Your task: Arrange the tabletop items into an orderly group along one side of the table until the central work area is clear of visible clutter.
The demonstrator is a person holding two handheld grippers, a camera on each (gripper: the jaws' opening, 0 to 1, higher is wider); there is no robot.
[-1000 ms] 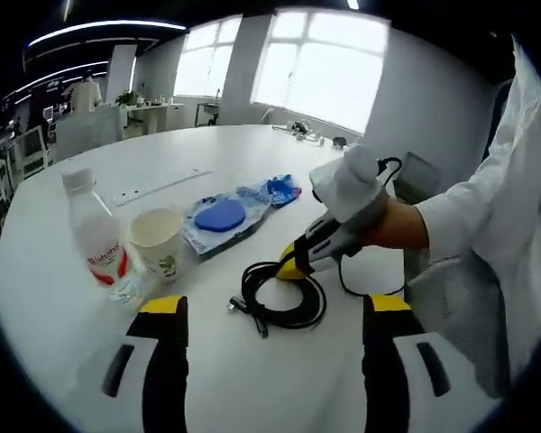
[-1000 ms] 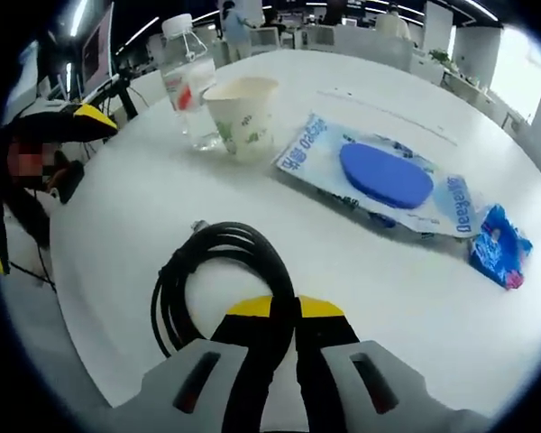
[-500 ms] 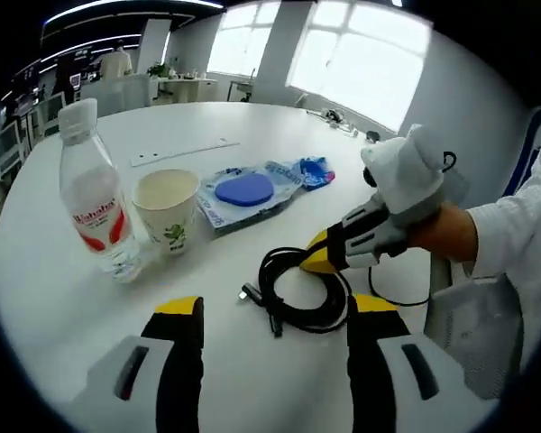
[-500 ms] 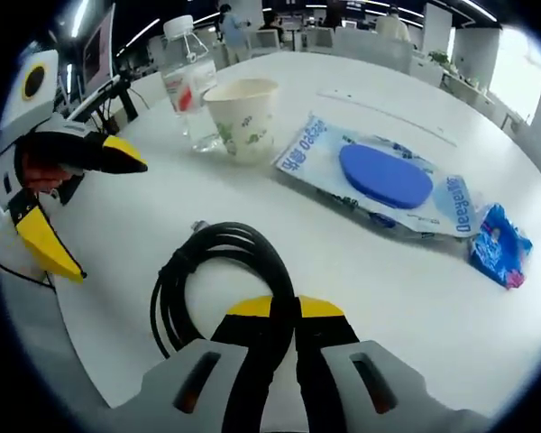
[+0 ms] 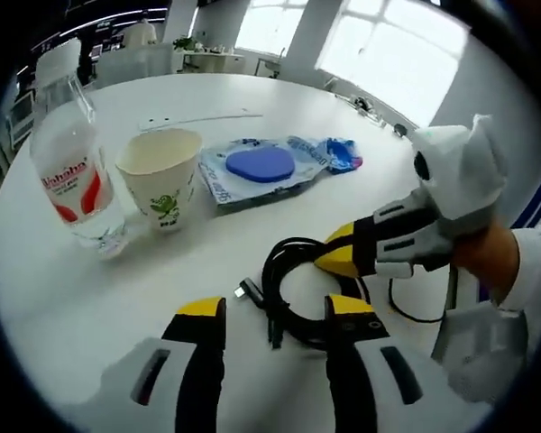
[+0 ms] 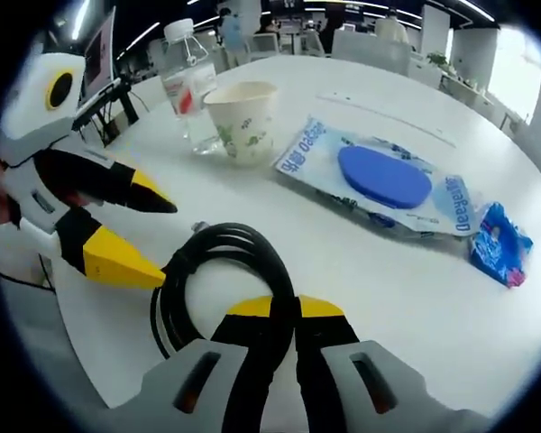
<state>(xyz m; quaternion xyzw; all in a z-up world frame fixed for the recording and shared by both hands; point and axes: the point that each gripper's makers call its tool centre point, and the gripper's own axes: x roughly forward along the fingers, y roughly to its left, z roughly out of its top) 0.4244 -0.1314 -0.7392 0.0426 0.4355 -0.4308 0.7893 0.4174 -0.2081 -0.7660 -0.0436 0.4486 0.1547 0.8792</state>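
A coiled black cable [image 5: 272, 287] lies on the white table [image 5: 63, 298] near its edge. My right gripper [image 6: 284, 311] is shut on the near side of the coil [image 6: 224, 238]. It enters the left gripper view from the right, held by a white-gloved hand, as the right gripper [image 5: 341, 259]. My left gripper [image 5: 276, 311] is open, its yellow tips on either side of the coil's near edge. In the right gripper view the left gripper [image 6: 140, 230] sits at the coil's left, jaws apart.
Beyond the cable stand a paper cup [image 5: 160, 176] and a clear water bottle [image 5: 68, 171] with a red label. A blue-and-white wipes pack [image 6: 383, 176] lies flat, with a small blue wrapper [image 6: 498, 245] past it. A thin white strip [image 5: 198, 117] lies farther back.
My left gripper has moved in toward the cable coil and its jaws have narrowed. The right gripper has stayed shut on the cable, which has not moved.
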